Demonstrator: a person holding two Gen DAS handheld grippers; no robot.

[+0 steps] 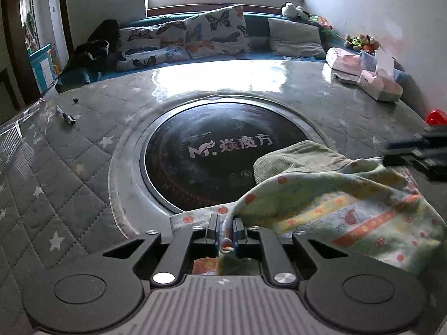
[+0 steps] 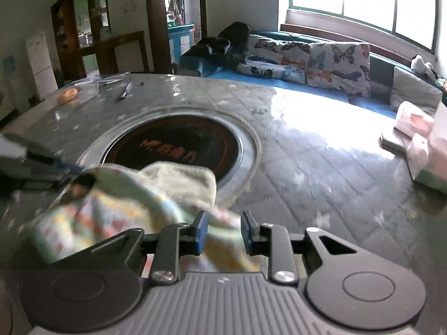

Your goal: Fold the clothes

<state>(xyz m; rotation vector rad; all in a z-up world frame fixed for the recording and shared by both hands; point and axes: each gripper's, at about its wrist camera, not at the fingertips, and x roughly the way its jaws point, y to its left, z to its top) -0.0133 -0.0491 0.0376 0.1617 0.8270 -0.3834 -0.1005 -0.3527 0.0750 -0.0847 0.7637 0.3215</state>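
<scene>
Pastel striped garment (image 1: 349, 203), star-quilted grey tablecloth (image 1: 56, 173)

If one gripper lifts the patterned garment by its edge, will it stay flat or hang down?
The patterned garment would probably hang limp: it already lies in soft folds and bulges. It looks thin and likely light. On the glossy table cover it may slide rather than stay put when pushed.
</scene>
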